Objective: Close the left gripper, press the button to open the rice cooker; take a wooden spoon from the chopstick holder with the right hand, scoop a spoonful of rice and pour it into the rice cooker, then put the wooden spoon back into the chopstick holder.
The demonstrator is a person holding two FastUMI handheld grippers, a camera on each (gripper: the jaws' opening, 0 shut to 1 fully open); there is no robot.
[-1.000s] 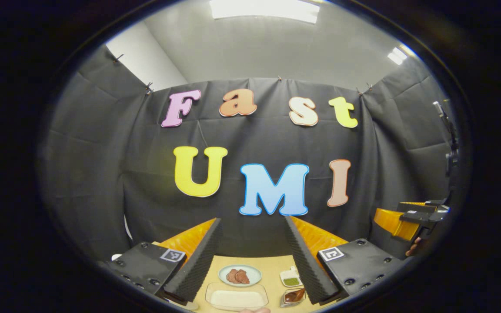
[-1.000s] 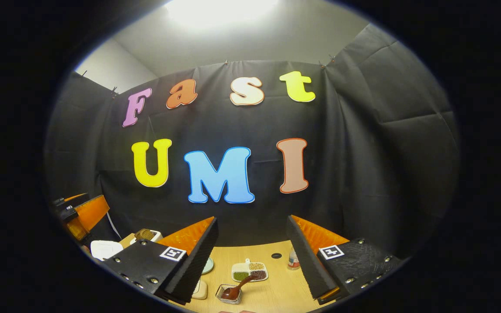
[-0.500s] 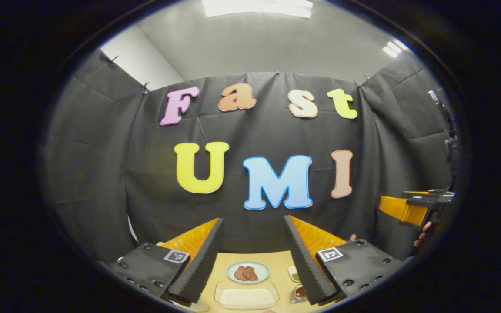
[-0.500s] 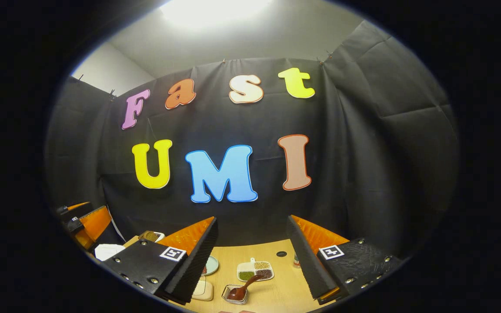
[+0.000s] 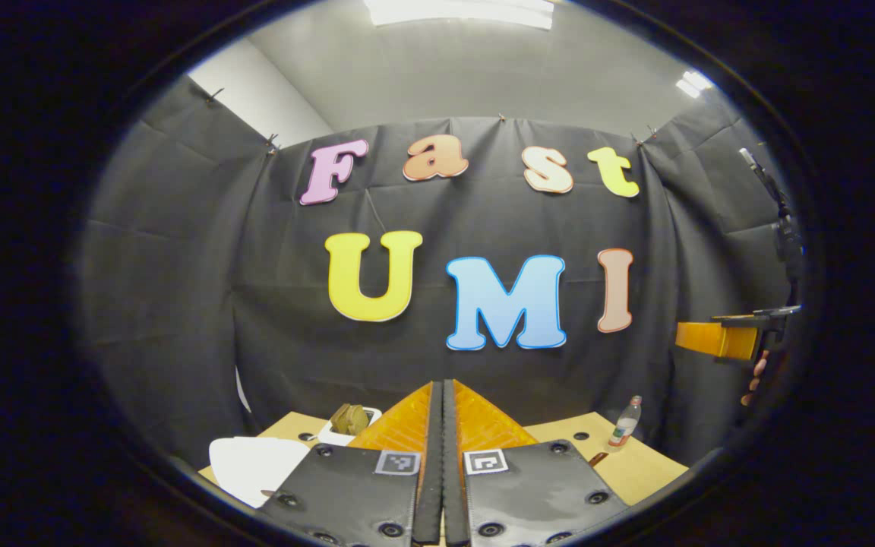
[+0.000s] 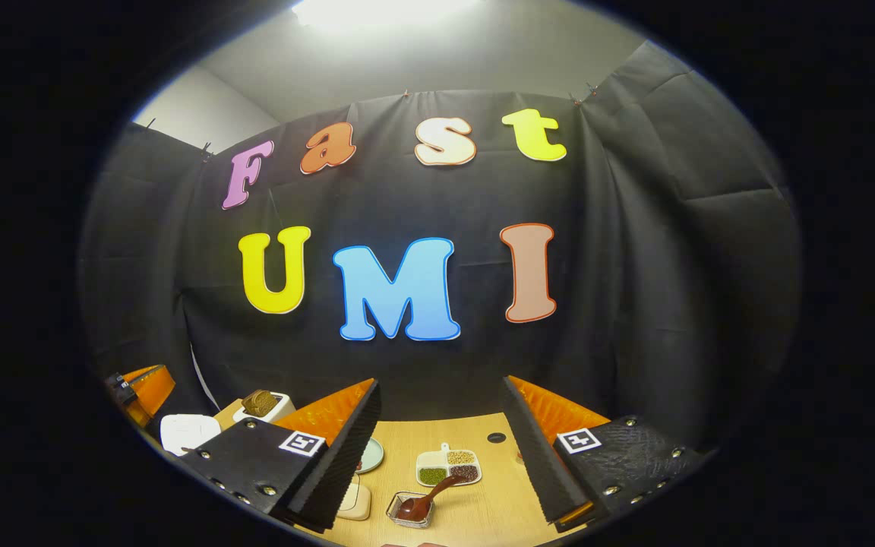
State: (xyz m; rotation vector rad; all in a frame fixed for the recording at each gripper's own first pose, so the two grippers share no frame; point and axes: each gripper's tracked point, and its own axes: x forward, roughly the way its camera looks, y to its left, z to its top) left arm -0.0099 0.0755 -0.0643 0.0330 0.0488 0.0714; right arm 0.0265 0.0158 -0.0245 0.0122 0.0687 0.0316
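The left gripper (image 5: 442, 456) has its jaws pressed together with nothing between them, which suits poking a button with a single blunt tip. It hangs above the table (image 5: 639, 467), and the white rice cooker (image 5: 251, 465) sits just to the left of it, lid apparently down. Beyond the cooker stands the chopstick holder (image 5: 350, 422) with wooden utensils poking up. The right gripper (image 6: 441, 448) waits with jaws wide apart and empty, ready for a spoon; the cooker (image 6: 187, 431) lies far to its left.
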